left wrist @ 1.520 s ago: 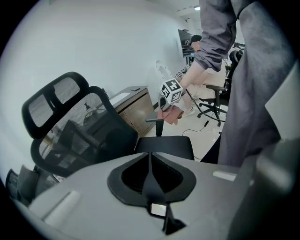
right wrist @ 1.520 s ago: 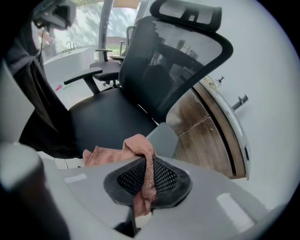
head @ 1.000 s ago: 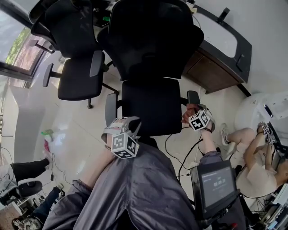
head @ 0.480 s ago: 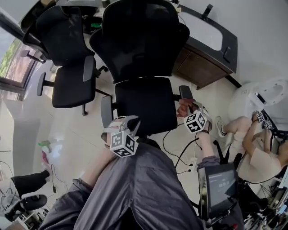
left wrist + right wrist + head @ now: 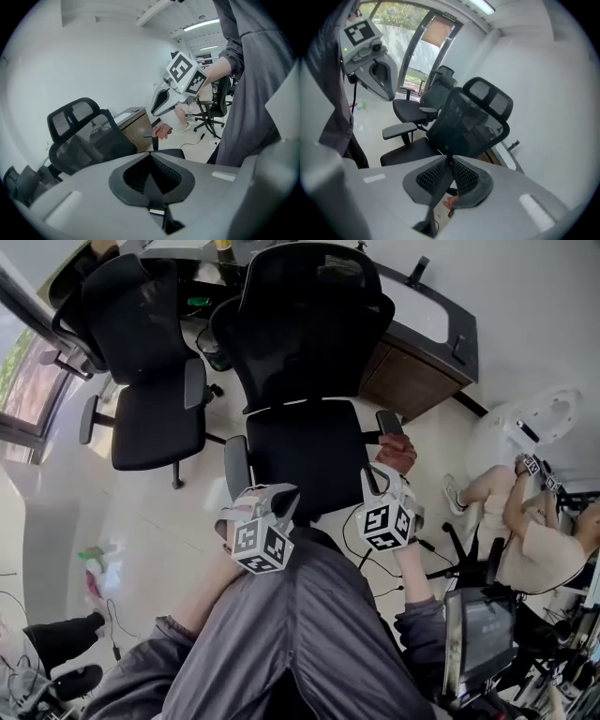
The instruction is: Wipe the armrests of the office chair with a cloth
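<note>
Pale glossy floor (image 5: pixel 159 521) fills the office, with a window (image 5: pixel 23 381) at the far left and a second black chair (image 5: pixel 150 362) beside it. At the centre stands the black office chair (image 5: pixel 309 381), with a mesh back and a headrest, its seat facing the person who holds the tools.

The left gripper (image 5: pixel 151 156) hovers by the front end of the chair's left armrest (image 5: pixel 234 465). Its jaws are pressed together with nothing between them.

The right gripper (image 5: pixel 450 160) hangs over the front right corner of the seat. Its jaws are closing and are narrowly parted, with bare floor showing through the slit and no fabric caught in it.

The cloth (image 5: pixel 398 454) lies just beyond and below that gripper's tips, draped over the near end of the right armrest (image 5: pixel 388 422). The left gripper view shows a clear gap between the jaw tips and the fabric. The right gripper view catches only a small pink scrap of it under the jaws.

The cloth is reddish pink, small and crumpled into loose folds, with one edge hanging off the side of the armrest pad.

Further right a dark desk (image 5: pixel 422 362) with a brown cabinet runs along the wall, and a person (image 5: pixel 534 540) sits on another chair at the edge of the head view.
</note>
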`<action>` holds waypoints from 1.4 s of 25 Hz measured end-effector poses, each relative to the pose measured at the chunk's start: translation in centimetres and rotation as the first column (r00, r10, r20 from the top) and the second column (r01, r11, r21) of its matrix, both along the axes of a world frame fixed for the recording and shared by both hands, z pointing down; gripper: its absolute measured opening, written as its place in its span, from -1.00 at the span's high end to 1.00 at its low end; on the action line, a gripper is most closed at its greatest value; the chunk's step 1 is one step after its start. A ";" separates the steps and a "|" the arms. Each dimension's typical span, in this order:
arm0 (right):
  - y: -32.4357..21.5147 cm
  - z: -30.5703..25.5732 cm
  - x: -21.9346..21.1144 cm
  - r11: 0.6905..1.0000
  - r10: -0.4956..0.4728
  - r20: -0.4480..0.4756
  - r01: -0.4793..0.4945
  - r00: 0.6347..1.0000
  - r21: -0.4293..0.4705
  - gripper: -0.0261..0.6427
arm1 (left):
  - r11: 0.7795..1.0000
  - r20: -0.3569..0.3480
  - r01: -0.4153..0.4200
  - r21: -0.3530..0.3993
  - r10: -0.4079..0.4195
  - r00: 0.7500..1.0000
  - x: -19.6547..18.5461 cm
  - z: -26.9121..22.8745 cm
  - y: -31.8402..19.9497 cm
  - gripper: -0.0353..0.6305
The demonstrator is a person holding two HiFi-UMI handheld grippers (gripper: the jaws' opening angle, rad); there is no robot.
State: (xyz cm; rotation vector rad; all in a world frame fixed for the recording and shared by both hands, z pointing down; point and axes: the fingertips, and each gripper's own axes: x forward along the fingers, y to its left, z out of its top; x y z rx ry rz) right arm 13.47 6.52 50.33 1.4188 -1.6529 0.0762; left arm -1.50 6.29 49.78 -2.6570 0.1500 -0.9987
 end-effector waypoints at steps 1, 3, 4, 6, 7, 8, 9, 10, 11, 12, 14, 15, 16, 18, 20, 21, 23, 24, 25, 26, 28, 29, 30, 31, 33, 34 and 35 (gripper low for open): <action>0.0 -0.7 -2.2 1.000 -0.013 -0.007 0.013 1.000 0.011 0.81 | 1.000 -0.008 0.003 -0.010 -0.003 1.000 -1.1 -0.1 0.3 0.84; 0.1 -2.1 -5.8 0.999 -0.040 -0.034 0.041 0.999 0.029 0.81 | 1.000 -0.033 0.011 -0.022 -0.012 0.999 -3.0 -0.6 0.8 0.83; 0.3 -2.8 -7.4 0.998 -0.052 -0.054 0.054 0.997 0.038 0.81 | 1.000 -0.050 0.014 -0.025 -0.016 0.999 -3.9 -0.9 1.1 0.83; 0.6 -4.4 -9.9 0.996 -0.067 -0.099 0.072 0.993 0.055 0.81 | 0.999 -0.087 0.014 -0.032 -0.017 0.996 -5.5 -1.8 1.6 0.83; 0.8 -5.1 -10.8 0.995 -0.070 -0.120 0.078 0.990 0.062 0.81 | 0.999 -0.106 0.009 -0.031 -0.013 0.994 -6.1 -2.4 1.9 0.83; 1.0 -5.7 -11.6 0.994 -0.073 -0.142 0.083 0.987 0.067 0.81 | 1.000 -0.122 0.002 -0.027 -0.005 0.993 -6.5 -2.9 2.0 0.83; 1.1 -6.1 -12.2 0.994 -0.076 -0.163 0.088 0.984 0.068 0.81 | 1.000 -0.135 -0.010 -0.022 0.006 0.991 -6.8 -3.3 2.2 0.82; 1.4 -6.4 -12.7 0.994 -0.079 -0.179 0.092 0.981 0.067 0.81 | 1.000 -0.143 -0.023 -0.018 0.020 0.990 -7.0 -3.6 2.5 0.83; 1.6 -6.5 -13.1 0.994 -0.081 -0.188 0.094 0.979 0.062 0.81 | 0.999 -0.148 -0.035 -0.017 0.032 0.988 -7.0 -3.8 2.8 0.83; 2.0 -6.6 -13.5 0.994 -0.081 -0.192 0.093 0.978 0.056 0.81 | 0.999 -0.151 -0.045 -0.017 0.041 0.988 -7.1 -3.8 3.1 0.83; 2.7 -6.9 -14.4 0.995 -0.076 -0.193 0.086 0.978 0.047 0.81 | 0.998 -0.156 -0.055 -0.020 0.051 0.986 -7.1 -3.8 3.6 0.83; 3.0 -7.2 -14.7 0.996 -0.070 -0.193 0.080 0.979 0.046 0.81 | 0.998 -0.162 -0.059 -0.019 0.055 0.985 -7.1 -3.9 3.8 0.82; 3.2 -7.4 -14.9 0.996 -0.064 -0.194 0.074 0.979 0.048 0.81 | 0.998 -0.171 -0.063 -0.016 0.059 0.983 -7.0 -4.2 3.9 0.83; 3.4 -7.6 -15.3 0.996 -0.058 -0.201 0.070 0.978 0.049 0.82 | 0.998 -0.196 -0.068 -0.015 0.064 0.978 -6.7 -4.8 4.2 0.83; 3.5 -7.9 -15.6 0.997 -0.048 -0.199 0.060 0.979 0.055 0.82 | 0.997 -0.212 -0.075 -0.021 0.069 0.975 -6.6 -5.0 4.5 0.83; 3.5 -8.0 -15.8 0.997 -0.042 -0.197 0.055 0.980 0.061 0.83 | 0.996 -0.214 -0.082 -0.022 0.075 0.974 -6.6 -5.0 4.6 0.83; 3.6 -8.5 -15.6 0.997 -0.018 -0.194 0.033 0.981 0.075 0.83 | 0.994 -0.214 -0.109 -0.017 0.103 0.971 -6.1 -5.0 4.9 0.83; 3.7 -8.8 -15.4 0.997 -0.001 -0.192 0.017 0.981 0.081 0.83 | 0.992 -0.214 -0.124 -0.013 0.119 0.970 -5.7 -5.1 5.1 0.83; 3.9 -9.1 -15.2 0.996 0.013 -0.188 0.003 0.982 0.086 0.83 | 0.991 -0.213 -0.135 -0.010 0.130 0.968 -5.5 -5.1 5.3 0.83; 4.2 -9.3 -15.0 0.996 0.020 -0.182 -0.004 0.983 0.090 0.84 | 0.990 -0.210 -0.139 -0.008 0.134 0.968 -5.3 -5.1 5.5 0.83; 4.6 -9.4 -14.7 0.995 0.026 -0.165 -0.009 0.986 0.102 0.85 | 0.990 -0.204 -0.139 -0.005 0.135 0.970 -5.0 -5.4 5.9 0.83; 4.8 -9.4 -14.4 0.994 0.033 -0.157 -0.015 0.987 0.110 0.87 | 0.990 -0.201 -0.143 -0.001 0.140 0.970 -4.8 -5.5 6.1 0.83; 5.0 -9.5 -14.1 0.993 0.043 -0.152 -0.025 0.988 0.118 0.88 | 0.989 -0.199 -0.151 0.004 0.148 0.969 -4.5 -5.6 6.2 0.83; 5.1 -9.6 -13.7 0.992 0.054 -0.147 -0.036 0.988 0.125 0.88 | 0.987 -0.199 -0.160 0.009 0.158 0.967 -4.0 -5.8 6.2 0.83; 5.3 -9.8 -13.3 0.989 0.068 -0.139 -0.049 0.988 0.136 0.88 | 0.985 -0.201 -0.170 0.013 0.169 0.965 -3.3 -6.0 6.4 0.83; 5.4 -9.9 -13.3 0.989 0.070 -0.135 -0.051 0.988 0.141 0.88 | 0.986 -0.201 -0.169 0.013 0.168 0.965 -3.1 -6.1 6.5 0.83; 5.4 -10.0 -13.3 0.988 0.071 -0.130 -0.053 0.989 0.144 0.89 | 0.986 -0.201 -0.166 0.013 0.165 0.966 -3.1 -6.1 6.6 0.83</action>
